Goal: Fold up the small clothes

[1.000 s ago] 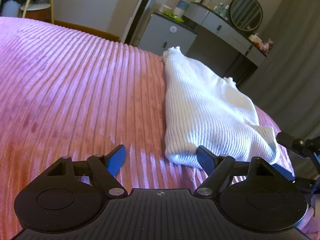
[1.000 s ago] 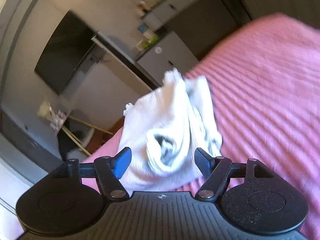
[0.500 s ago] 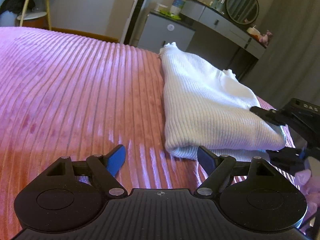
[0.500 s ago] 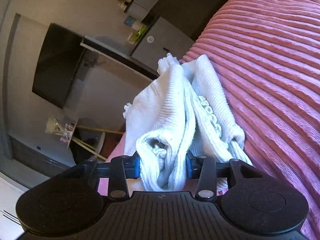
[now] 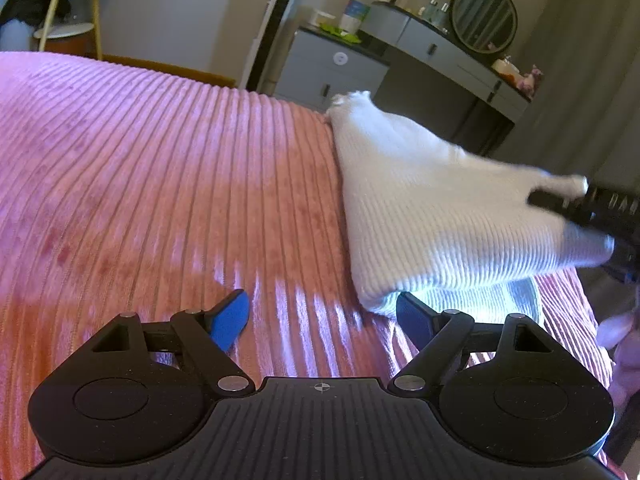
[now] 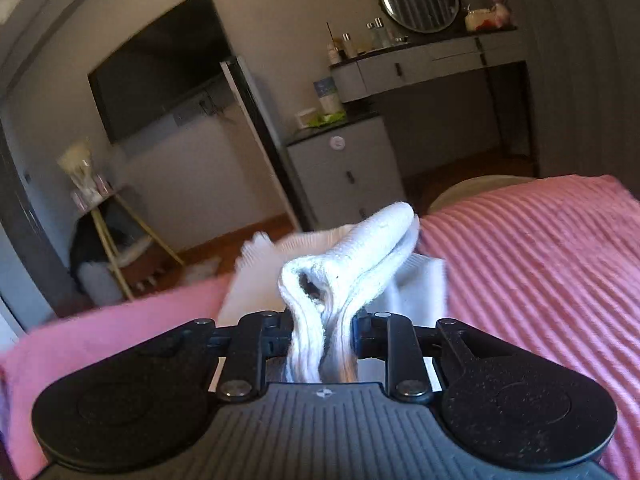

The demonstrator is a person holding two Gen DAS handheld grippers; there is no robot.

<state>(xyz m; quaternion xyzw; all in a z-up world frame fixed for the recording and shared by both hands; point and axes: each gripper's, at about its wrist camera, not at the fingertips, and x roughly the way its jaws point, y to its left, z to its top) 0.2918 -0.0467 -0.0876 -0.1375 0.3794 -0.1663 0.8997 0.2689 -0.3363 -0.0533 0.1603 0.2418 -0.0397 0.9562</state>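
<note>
A: Where is the white knit garment [image 5: 432,216]?

B: It lies on the pink ribbed bedspread [image 5: 160,184], already doubled into a narrow stack. Its near right corner is lifted off the bed, while the frilled far end [image 5: 352,100] rests near the far edge of the bed.

A: Who holds the corner?

B: The right gripper [image 6: 322,330]. Its jaws are pressed together on a bunched wad of several layers. The left gripper [image 5: 322,316] hangs low over the bedspread, its jaws spread, holding nothing; its right finger [image 5: 414,318] sits just beside the garment's near fold.

A: How far along is the folding?

B: Judging from the stacked layers, the lengthwise folds seem done. What is probably left is bringing the raised end over and pressing the bundle flat.

A: Is there room?

B: Plenty to the left, where the bedspread is bare. The right side is tighter: the garment sits close to that bed edge, with floor and a grey cabinet [image 6: 344,168] beyond, so any overshoot could carry cloth off the bed.
</note>
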